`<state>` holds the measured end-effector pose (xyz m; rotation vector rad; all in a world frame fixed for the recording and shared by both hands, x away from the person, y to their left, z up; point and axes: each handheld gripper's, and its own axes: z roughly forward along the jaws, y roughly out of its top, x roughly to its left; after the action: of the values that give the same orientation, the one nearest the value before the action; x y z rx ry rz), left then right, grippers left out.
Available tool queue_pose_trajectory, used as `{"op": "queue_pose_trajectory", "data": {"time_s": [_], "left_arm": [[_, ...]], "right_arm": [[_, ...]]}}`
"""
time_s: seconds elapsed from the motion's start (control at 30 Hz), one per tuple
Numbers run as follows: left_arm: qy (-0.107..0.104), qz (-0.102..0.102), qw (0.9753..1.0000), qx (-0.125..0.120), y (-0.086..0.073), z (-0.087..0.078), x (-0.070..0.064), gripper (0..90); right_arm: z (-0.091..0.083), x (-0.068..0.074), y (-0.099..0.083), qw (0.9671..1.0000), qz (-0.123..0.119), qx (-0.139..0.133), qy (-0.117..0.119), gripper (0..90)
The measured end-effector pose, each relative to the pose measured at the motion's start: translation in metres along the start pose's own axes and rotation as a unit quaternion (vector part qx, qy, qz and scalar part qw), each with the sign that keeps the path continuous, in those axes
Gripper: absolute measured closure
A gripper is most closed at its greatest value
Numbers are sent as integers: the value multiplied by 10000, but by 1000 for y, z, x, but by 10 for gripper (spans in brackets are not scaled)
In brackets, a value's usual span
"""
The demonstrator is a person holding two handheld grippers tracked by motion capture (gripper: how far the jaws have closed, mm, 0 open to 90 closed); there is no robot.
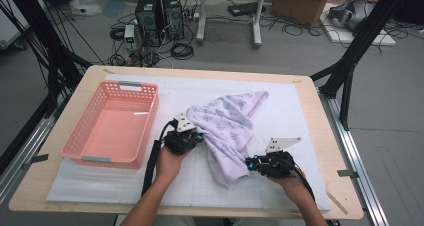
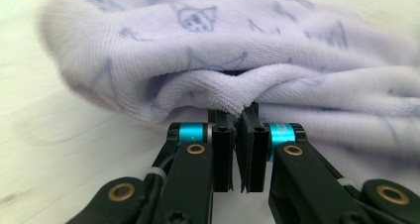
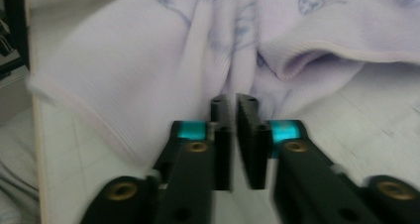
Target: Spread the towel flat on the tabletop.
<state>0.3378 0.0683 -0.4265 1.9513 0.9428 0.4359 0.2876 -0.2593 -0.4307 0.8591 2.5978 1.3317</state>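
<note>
Nearest the table's front edge, the right gripper (image 1: 248,162) has its jaws pressed together on a fold of the cloth (image 1: 227,131) at the cloth's lower end; in its own view a pinch of fabric (image 3: 233,70) sits between the tips. A little farther in, the left gripper (image 1: 200,136) pinches the cloth's left edge, its jaws nearly closed on a ridge of terry (image 2: 237,92). The cloth lies bunched mid-mat (image 1: 290,111), stretching toward the far right. Left of it, just beside the left gripper, stands a pink basket (image 1: 82,136)
</note>
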Motion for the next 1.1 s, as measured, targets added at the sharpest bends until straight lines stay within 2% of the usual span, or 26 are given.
{"op": "queue_pose_trajectory", "data": {"time_s": [0.07,0.13,0.2,0.27,0.3,0.33,0.4,0.43,0.47,0.5,0.6,0.63,0.67,0.7,0.73,0.77,0.8,0.83,0.87,0.9,0.93,0.97,1.0,1.03,1.07,1.1], "left_arm": [[81,-31,10000,-46,-2,-4,6,849],[125,-56,9999,-97,-1,-5,7,848],[150,-108,9997,-172,-1,-5,9,849],[101,-97,9998,-158,-2,-3,7,848],[-15,-94,9998,-167,-2,-1,5,847],[-15,-94,9998,-167,-2,-1,5,846],[-115,-107,9996,-219,-1,1,2,845],[-131,-116,9995,-246,-1,2,0,845],[-149,-123,9995,-255,-1,2,-1,845],[-174,-107,9995,-243,-1,2,-2,844],[-197,-82,9995,-231,-2,4,-4,845],[-197,-82,9995,-231,-2,4,-4,844],[-189,-86,9995,-218,-2,3,-3,844],[-192,-99,9996,-206,-3,3,-3,843],[-192,-99,9996,-206,-3,3,-3,842],[-196,-78,9995,-216,-4,1,-2,842],[-196,-78,9995,-216,-4,1,-2,841],[-233,-109,9994,-236,-4,1,-1,840],[-233,-109,9994,-236,-4,1,-1,835],[-263,-112,9993,-237,-4,1,-1,835],[-330,-132,9990,-279,-4,2,-2,780],[-378,-149,9987,-315,-4,3,-3,780],[-436,-205,9982,-349,-3,4,-5,628],[-490,-273,9977,-374,-3,4,-6,628],[-526,-321,9973,-397,-3,4,-7,545],[-556,-324,9970,-432,-2,4,-8,523]], "right_arm": [[-6,-4,3,9988,196,-306,-342,691],[-9,-9,5,9958,328,-387,-764,700],[-7,-11,6,9936,448,-371,-963,701],[-1,-9,9,9946,397,-429,-855,687],[3,-7,11,9951,400,-483,-770,657],[7,-6,13,9950,408,-538,-732,602],[17,-5,18,9954,522,-483,-645,557],[24,-4,19,9957,497,-353,-700,551],[24,-4,19,9957,497,-353,-700,551],[37,-5,20,9958,533,-188,-721,559],[50,-7,22,9941,796,-258,-685,554],[50,-7,22,9941,796,-258,-685,554],[54,-6,23,9935,817,-207,-769,570],[60,-1,26,9931,461,29,-1081,763],[60,-1,26,9931,461,29,-1081,763],[57,3,29,9922,247,-126,-1212,826],[57,3,29,9922,247,-126,-1212,826],[45,1,31,9898,261,-397,-1343,828],[37,-1,32,9882,309,-512,-1411,827],[37,-1,32,9882,309,-512,-1411,827],[21,-6,33,9842,343,-698,-1591,829],[21,-6,33,9842,343,-698,-1591,829],[4,-13,33,9788,375,-821,-1838,840],[4,-13,33,9788,375,-821,-1838,840],[-12,-22,30,9723,541,-983,-2052,848],[-21,-28,29,9675,628,-1050,-2214,850]]}}
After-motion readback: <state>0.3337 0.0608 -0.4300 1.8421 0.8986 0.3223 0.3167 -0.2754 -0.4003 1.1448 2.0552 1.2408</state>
